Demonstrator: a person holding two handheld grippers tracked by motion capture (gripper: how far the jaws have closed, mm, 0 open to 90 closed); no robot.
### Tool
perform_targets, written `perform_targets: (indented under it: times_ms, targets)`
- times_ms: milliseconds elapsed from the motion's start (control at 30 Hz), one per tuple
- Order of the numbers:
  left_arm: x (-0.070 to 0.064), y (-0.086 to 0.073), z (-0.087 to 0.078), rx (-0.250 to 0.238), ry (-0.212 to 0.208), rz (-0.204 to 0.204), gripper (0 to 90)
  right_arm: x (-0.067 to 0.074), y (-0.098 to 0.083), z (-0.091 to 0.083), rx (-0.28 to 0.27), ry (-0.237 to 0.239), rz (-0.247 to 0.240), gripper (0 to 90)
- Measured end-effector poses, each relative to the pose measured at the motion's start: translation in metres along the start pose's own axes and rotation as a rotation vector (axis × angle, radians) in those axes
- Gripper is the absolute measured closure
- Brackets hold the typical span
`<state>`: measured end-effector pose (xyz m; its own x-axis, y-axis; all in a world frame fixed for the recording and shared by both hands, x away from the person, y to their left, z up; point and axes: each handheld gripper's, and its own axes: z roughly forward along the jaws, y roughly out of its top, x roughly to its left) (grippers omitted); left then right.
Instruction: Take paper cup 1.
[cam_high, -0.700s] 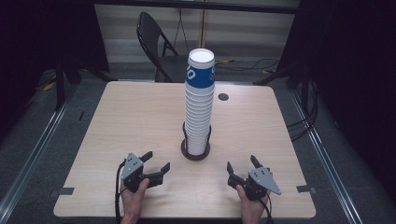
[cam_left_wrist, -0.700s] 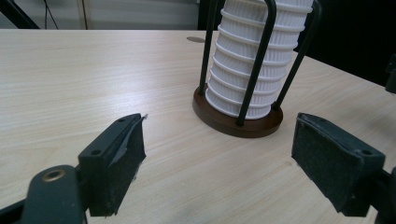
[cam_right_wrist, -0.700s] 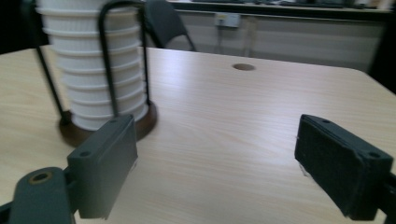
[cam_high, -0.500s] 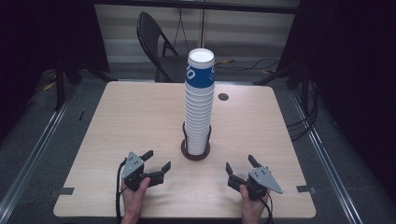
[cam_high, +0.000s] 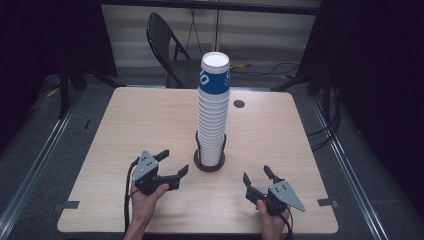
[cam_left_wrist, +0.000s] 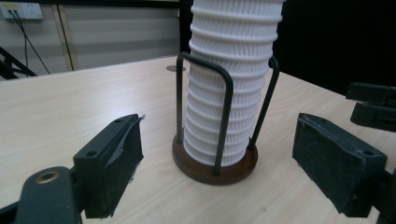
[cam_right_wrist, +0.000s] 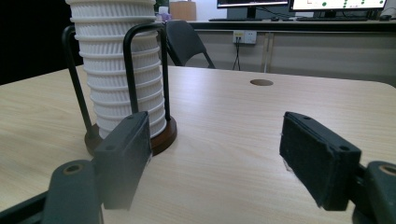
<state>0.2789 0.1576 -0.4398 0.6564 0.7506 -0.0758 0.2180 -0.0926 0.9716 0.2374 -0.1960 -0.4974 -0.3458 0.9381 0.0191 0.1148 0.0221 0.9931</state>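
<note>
Wooden table seen from high view: tall cup stack stood upright in holder, mid-table. Since a moment ago, left gripper turned toward stack; reach likely begun. Right gripper parked nearby.

Left gripper view: jaws held apart, nothing gripped, stack ahead.

Right gripper view: jaws wide apart, nothing held.

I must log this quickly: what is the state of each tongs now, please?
Left tongs: open, holding nothing, pointed at the cup stack.
Right tongs: open, holding nothing, above the table.
</note>
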Motion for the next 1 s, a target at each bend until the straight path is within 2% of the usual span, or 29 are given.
perform_targets:
  times_ms: [133, 233, 367, 433, 500, 600, 733, 1000]
  targets:
    - [-0.001, 0.01, -0.001, -0.015, -0.004, 0.008, 15.8, -0.001, -0.001, -0.001, -0.016, -0.013, 0.023, 19.8]
    - [-0.001, 0.015, -0.003, -0.024, -0.012, 0.004, 15.8, -0.001, 0.0, 0.0, 0.004, -0.016, 0.026, 16.1]
    - [0.0, 0.022, -0.004, -0.02, -0.032, -0.028, 15.8, -0.002, 0.0, 0.0, -0.003, -0.021, 0.037, 13.8]
    - [0.0, 0.027, -0.005, -0.027, -0.035, -0.001, 16.0, -0.002, 0.0, 0.0, 0.001, -0.025, 0.04, 13.7]
    - [-0.001, 0.033, -0.006, -0.041, -0.049, -0.019, 15.8, -0.002, 0.0, 0.0, 0.006, -0.021, 0.035, 13.7]
    - [-0.001, 0.043, -0.007, -0.046, -0.068, -0.012, 15.7, -0.004, 0.0, 0.001, 0.012, -0.016, 0.051, 13.8]
    - [-0.002, 0.054, -0.008, -0.052, -0.083, 0.034, 15.6, -0.004, 0.001, 0.001, 0.016, -0.017, 0.051, 13.8]
    - [-0.004, 0.079, -0.007, -0.071, -0.114, 0.063, 16.0, -0.003, 0.001, 0.002, 0.026, -0.017, 0.043, 14.1]
